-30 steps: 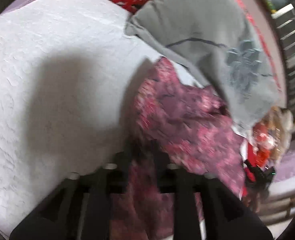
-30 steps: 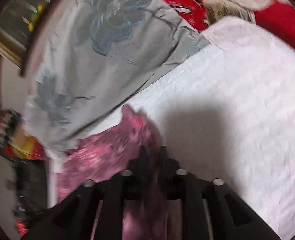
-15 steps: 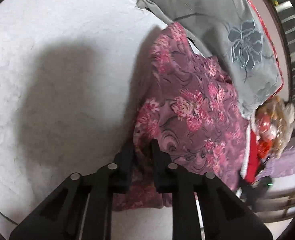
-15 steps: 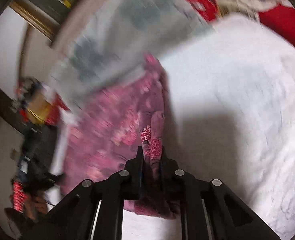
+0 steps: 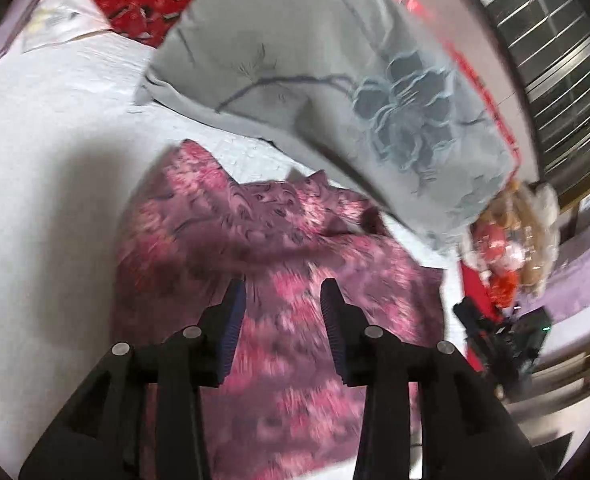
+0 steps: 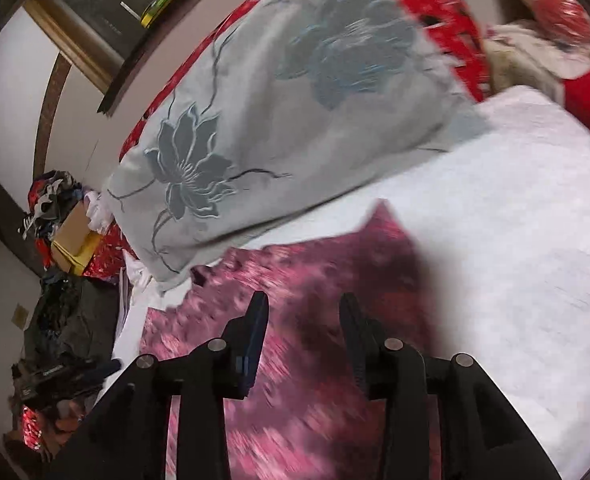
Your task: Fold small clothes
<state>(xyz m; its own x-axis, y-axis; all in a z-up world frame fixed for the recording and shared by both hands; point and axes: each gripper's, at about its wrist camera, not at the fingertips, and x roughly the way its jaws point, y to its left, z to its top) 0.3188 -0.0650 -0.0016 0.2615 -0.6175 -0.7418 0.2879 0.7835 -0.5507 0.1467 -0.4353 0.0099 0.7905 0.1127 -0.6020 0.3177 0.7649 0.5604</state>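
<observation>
The left gripper [image 5: 282,294] hangs above a pink and purple floral cloth garment [image 5: 279,248] that lies on a white quilted bedspread [image 5: 47,160]; its jaws are opening, a clear gap stands between the black fingers, and nothing is pinched, the garment lying below and ahead of the tips; beyond the tips, up and to the right, rests a grey pillow with an embroidered blue flower [image 5: 335,80], its lower edge just over the garment's far side; the right gripper [image 6: 304,308] hovers over the same garment [image 6: 315,276], jaws likewise opening with bare space between the pads; the fabric is motion-blurred beneath it; the grey pillow [image 6: 279,128] lies ahead and to its left, the bedspread [image 6: 515,240] to its right.
</observation>
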